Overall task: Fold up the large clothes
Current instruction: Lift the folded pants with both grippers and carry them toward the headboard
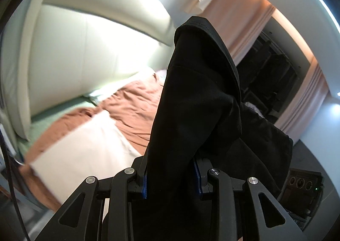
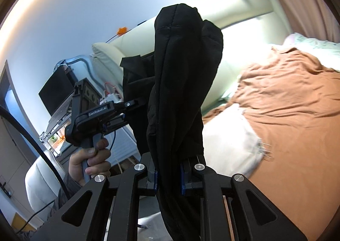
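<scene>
The black garment (image 1: 197,100) is hanging in the air above the bed (image 2: 293,100), bunched and held up at two places. The left gripper (image 1: 172,179) is clamping a thick fold of it between its blue-padded fingers (image 1: 144,183), and the right gripper (image 2: 167,177) is pinching another gathered bundle tightly between its own fingers (image 2: 183,179). In the right wrist view the left gripper (image 2: 138,103) is showing from the side, a hand (image 2: 91,162) wrapped around its grip, just beside the cloth's left edge.

The rust-brown sheet (image 1: 136,100) is lying rumpled across the bed, with a white folded cloth (image 1: 85,147) near its front edge and open mattress beyond. A padded cream headboard (image 1: 89,50) is bounding the far side.

The garment's lower part is running out of view below both grippers, so its shape and type are hard to make out. It is also blocking the middle of each view, and the bed is blurred.
</scene>
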`<action>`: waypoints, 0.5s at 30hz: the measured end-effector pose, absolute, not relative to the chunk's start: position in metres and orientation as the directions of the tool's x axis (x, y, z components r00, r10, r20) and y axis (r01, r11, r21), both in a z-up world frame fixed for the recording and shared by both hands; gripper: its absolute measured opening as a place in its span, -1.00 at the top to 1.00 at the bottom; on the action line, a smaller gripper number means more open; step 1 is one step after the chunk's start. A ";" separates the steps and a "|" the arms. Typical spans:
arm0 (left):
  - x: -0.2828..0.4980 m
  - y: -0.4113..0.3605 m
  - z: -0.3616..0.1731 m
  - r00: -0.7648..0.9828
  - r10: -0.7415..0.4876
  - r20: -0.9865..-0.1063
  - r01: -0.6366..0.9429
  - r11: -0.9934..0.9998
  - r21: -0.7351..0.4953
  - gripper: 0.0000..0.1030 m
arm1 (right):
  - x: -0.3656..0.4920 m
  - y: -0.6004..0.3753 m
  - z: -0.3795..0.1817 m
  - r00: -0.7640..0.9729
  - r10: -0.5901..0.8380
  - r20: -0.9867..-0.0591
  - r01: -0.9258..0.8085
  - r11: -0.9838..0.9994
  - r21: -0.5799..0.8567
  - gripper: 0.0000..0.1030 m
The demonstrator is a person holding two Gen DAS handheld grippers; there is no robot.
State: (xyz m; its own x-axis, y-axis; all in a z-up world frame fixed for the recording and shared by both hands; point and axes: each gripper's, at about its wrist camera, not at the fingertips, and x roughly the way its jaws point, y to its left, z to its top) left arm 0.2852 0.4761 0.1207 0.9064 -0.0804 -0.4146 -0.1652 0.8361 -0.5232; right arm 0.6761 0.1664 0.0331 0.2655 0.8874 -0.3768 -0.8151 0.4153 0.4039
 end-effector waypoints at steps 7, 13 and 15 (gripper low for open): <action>0.267 0.524 0.125 0.877 0.036 -0.480 -0.276 0.854 -0.440 0.37 | 0.692 0.207 0.006 0.168 0.924 -0.344 -0.808 0.329 0.489 0.78; 0.288 0.548 0.106 0.824 0.100 -0.558 -0.360 0.853 -0.378 0.37 | 0.735 0.217 -0.040 0.109 0.946 -0.305 -0.745 0.281 0.605 0.78; 0.303 0.553 0.094 0.803 0.102 -0.588 -0.375 0.853 -0.364 0.37 | 0.755 0.218 -0.060 0.102 0.948 -0.301 -0.713 0.281 0.643 0.78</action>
